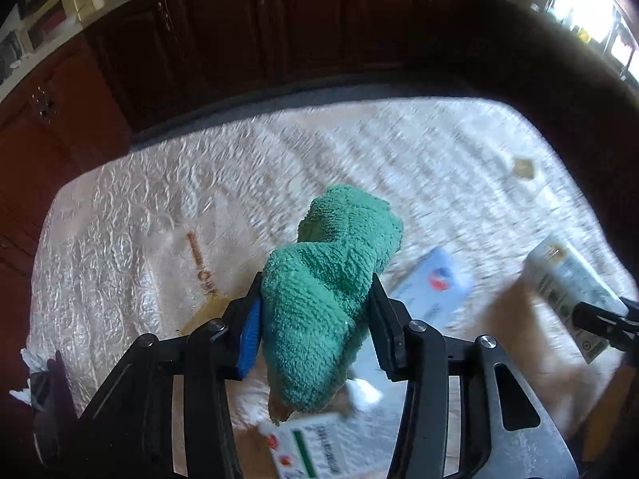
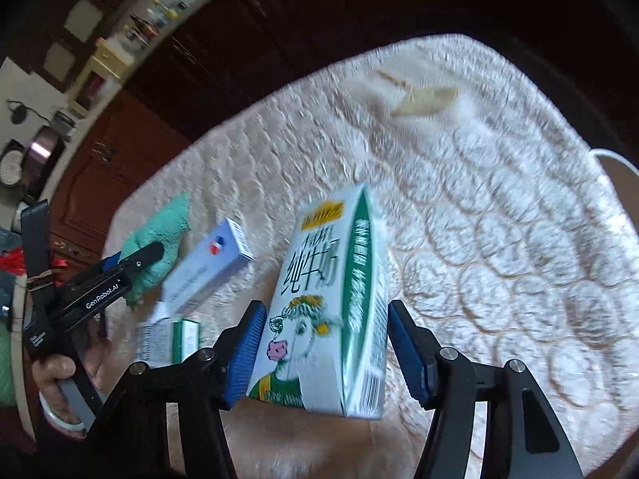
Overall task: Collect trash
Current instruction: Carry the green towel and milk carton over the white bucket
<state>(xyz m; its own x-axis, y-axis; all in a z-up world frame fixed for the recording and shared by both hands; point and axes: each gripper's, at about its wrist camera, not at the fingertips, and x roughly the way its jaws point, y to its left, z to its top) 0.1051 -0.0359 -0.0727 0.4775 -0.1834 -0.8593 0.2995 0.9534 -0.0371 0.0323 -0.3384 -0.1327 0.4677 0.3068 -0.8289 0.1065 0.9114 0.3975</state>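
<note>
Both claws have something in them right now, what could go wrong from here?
1. The right claw holds the milk carton tilted and low on its body; the right pad seems barely touching, so it may slip or pivot out.
2. The green cloth bulges above and droops below the left claw, so it might snag the small boxes beneath.
3. Motion blur suggests fast movement, with the claws close together: a collision is possible.

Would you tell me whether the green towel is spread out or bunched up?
Bunched up: the green towel sits wadded between the left gripper fingers.
</note>
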